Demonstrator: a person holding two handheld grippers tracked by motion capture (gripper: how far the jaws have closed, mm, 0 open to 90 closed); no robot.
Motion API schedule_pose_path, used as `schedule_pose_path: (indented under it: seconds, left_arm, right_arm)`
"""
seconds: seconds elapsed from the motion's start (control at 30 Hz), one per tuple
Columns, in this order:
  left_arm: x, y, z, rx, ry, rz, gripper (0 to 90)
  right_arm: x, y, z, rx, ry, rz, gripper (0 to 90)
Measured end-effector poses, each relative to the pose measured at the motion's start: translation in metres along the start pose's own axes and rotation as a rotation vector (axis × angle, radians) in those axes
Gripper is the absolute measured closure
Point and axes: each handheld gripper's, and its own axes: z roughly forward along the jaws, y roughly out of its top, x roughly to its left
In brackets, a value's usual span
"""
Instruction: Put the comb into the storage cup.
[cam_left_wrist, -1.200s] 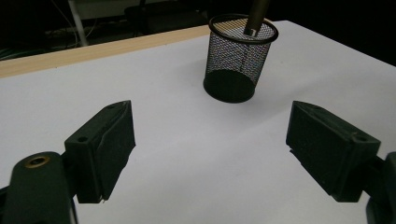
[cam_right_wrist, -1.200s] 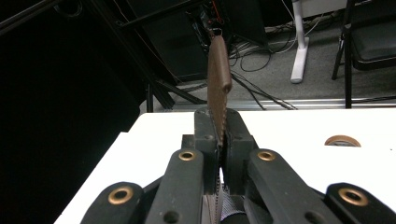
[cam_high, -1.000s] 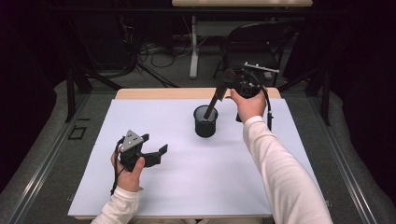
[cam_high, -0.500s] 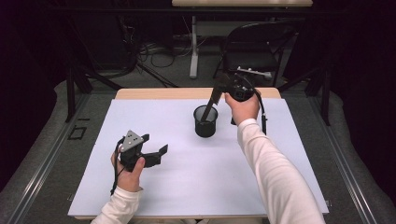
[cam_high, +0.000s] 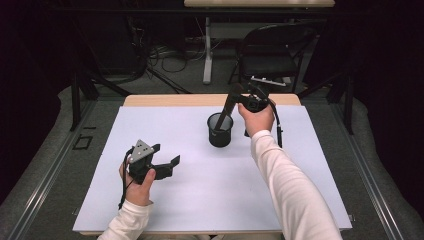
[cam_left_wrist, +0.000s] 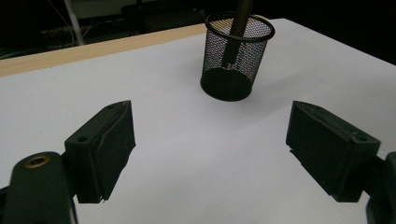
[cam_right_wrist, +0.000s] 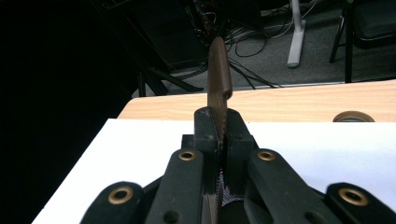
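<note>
Right gripper (cam_high: 234, 100) has dropped a little since the earlier frames, jaws clamped flat on a dark slim pen-like stick (cam_right_wrist: 218, 79). Stick's long axis runs steeply down and slightly toward the person's left from the jaws, lower end already inside the black mesh cup (cam_high: 220, 130), which sits directly below and just left of that gripper. Release looks like the coming move, probably once the tip is nearer the cup floor. Left gripper (cam_high: 162, 159) unmoved, jaws wide and empty, well apart from the cup on the white table sheet (cam_high: 200, 195); right hand clearly nearer.
</note>
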Motion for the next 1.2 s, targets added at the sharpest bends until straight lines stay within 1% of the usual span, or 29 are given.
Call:
schedule_pose_path:
  seconds: [0.33,0.97,1.2]
  left_arm:
    - [0.0,0.0,0.0,0.0,-0.001,0.0,15.8]
    - [0.001,0.0,0.0,0.001,-0.003,-0.001,15.8]
    - [0.001,0.0,0.0,0.002,-0.004,-0.002,15.8]
  right_arm:
    - [-0.003,-0.006,0.005,0.009,-0.005,0.014,87.0]
    - [-0.006,-0.015,0.011,0.024,-0.01,0.017,87.0]
    - [-0.009,-0.017,0.012,0.024,-0.012,0.03,87.0]
